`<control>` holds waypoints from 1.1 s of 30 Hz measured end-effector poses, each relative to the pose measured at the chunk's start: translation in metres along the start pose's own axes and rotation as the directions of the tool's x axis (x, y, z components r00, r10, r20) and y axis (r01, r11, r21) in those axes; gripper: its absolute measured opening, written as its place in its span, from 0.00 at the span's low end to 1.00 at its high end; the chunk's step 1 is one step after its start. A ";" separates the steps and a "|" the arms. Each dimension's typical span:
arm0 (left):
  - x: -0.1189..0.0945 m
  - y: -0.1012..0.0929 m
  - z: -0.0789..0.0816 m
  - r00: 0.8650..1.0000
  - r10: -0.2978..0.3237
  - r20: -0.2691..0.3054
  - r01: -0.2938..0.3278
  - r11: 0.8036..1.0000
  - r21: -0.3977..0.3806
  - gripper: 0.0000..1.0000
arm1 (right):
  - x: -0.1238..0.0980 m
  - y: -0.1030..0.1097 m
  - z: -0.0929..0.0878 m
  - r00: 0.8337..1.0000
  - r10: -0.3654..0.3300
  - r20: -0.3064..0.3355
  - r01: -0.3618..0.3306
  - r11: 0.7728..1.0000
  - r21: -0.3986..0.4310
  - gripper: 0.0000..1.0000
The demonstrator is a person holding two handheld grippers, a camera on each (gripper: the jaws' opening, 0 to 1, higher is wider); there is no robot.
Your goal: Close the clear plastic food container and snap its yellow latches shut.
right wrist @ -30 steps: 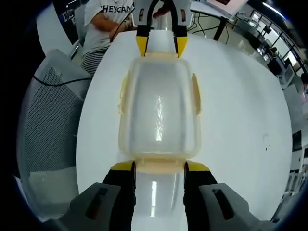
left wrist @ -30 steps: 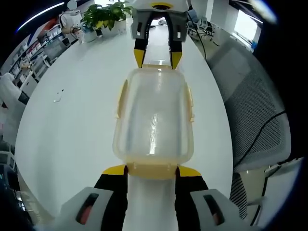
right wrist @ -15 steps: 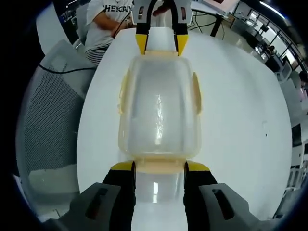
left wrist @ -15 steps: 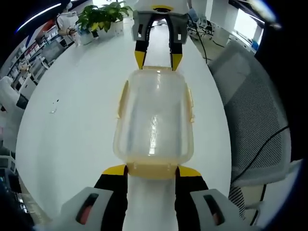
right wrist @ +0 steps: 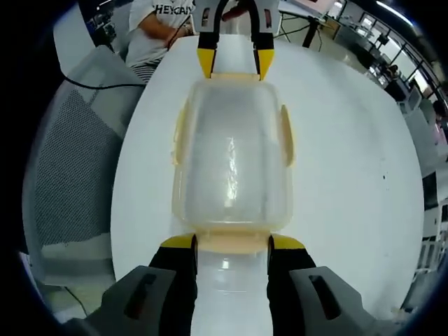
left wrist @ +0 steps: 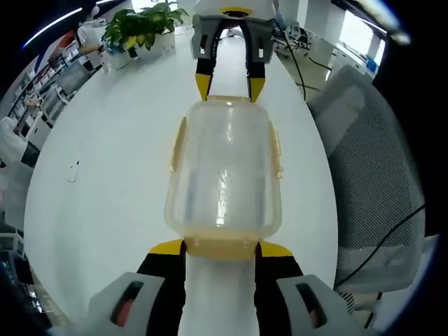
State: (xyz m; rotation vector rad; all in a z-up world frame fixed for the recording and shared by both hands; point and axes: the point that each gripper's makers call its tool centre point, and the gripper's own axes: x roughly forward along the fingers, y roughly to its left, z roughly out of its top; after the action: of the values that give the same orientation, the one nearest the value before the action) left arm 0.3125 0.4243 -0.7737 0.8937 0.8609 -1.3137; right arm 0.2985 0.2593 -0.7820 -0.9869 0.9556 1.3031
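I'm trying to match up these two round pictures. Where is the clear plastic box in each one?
Left gripper view: the clear plastic box sits mid-picture on the white table, its near end latch between the left gripper tips.
Right gripper view: the box is again mid-picture, near end at the right gripper.
Shared landmark: the grey mesh chair.
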 end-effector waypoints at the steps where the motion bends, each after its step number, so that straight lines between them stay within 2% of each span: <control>1: 0.001 0.000 0.003 1.000 -0.001 0.000 0.001 1.000 0.001 0.32 | -0.001 0.000 -0.002 1.000 0.002 0.000 -0.002 1.000 0.002 0.35; 13: 0.020 -0.006 0.037 1.000 -0.009 -0.014 0.009 1.000 0.008 0.32 | -0.010 0.004 -0.040 1.000 -0.003 -0.018 0.003 1.000 -0.003 0.35; 17: 0.024 -0.007 0.042 0.999 -0.007 -0.037 0.008 1.000 0.021 0.32 | -0.012 0.005 -0.046 1.000 -0.002 -0.010 0.002 1.000 0.003 0.35; 25: 0.030 -0.007 0.054 0.999 0.002 -0.045 -0.002 1.000 0.016 0.32 | -0.019 0.005 -0.059 1.000 -0.015 0.011 0.015 1.000 0.006 0.35; 33: 0.035 -0.008 0.058 0.998 -0.001 -0.059 0.002 1.000 0.015 0.33 | -0.017 0.007 -0.065 1.000 -0.018 0.017 0.018 1.000 0.006 0.35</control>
State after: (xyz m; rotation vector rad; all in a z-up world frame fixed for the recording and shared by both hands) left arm 0.3076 0.3570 -0.7815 0.9480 0.8991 -1.3024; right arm 0.2905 0.1920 -0.7865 -0.9764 0.9355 1.2908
